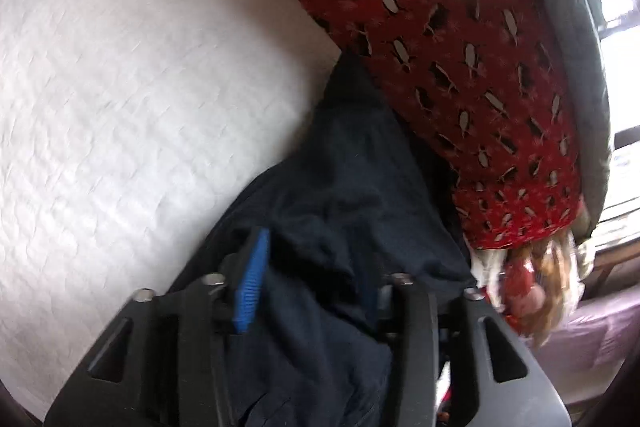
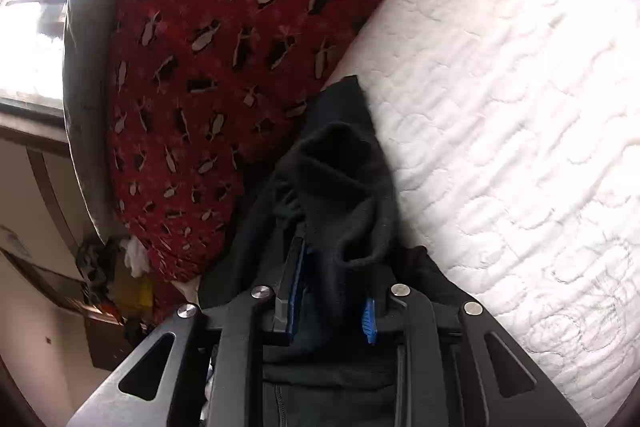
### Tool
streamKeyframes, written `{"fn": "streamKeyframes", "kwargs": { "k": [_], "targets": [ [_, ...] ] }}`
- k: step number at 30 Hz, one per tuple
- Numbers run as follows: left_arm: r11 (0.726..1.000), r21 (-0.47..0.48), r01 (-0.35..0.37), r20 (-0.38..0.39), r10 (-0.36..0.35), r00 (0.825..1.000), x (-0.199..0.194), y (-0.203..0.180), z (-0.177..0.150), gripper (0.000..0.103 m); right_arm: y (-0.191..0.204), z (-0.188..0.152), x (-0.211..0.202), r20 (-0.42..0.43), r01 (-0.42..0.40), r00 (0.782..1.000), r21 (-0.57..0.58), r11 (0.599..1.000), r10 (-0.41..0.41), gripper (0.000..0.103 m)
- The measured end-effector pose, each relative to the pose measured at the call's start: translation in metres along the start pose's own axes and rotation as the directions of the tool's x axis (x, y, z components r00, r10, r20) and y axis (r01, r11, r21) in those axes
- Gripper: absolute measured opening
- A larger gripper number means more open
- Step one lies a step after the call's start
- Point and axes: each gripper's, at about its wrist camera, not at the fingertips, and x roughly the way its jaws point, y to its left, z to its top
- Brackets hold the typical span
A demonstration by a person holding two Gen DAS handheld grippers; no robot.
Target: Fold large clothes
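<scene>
Both claws — left gripper (image 1: 316,291) and right gripper (image 2: 330,291) — clenched on the dark garment (image 1: 340,187), lifting an edge off the white quilt (image 1: 140,87) for folding.

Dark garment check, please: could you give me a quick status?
Right gripper shut on dark garment. Left gripper has fabric between its jaws, grip unclear. Red patterned blanket alongside.

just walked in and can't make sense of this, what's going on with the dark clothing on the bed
A person is working with a two-finger gripper in each hand on a dark navy garment lying on a white quilted mattress, next to a red penguin-print blanket. The right gripper is pinched on a bunched fold of the garment. The left gripper has cloth between its fingers, but whether it is gripping is unclear. The garment is still rumpled, not folded.
</scene>
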Motion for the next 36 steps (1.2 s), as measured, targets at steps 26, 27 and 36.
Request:
{"fn": "streamKeyframes", "kwargs": {
  "k": [26, 27, 36],
  "targets": [
    [0.974, 0.196, -0.113, 0.014, 0.113, 0.994, 0.027, 0.011, -0.015, 0.044, 0.235, -0.068, 0.165, -0.341, -0.144, 0.937, -0.583, 0.8, -0.08, 0.042],
    [0.974, 0.199, -0.107, 0.016, 0.106, 0.994, 0.027, 0.011, -0.015, 0.044, 0.24, -0.076, 0.179, -0.352, -0.151, 0.932, -0.594, 0.79, -0.086, 0.042],
    [0.974, 0.216, -0.072, 0.023, 0.069, 0.997, 0.024, 0.012, -0.013, 0.044, 0.277, -0.116, 0.286, -0.522, -0.27, 0.828, -0.692, 0.67, -0.206, 0.009]
  ]
}}
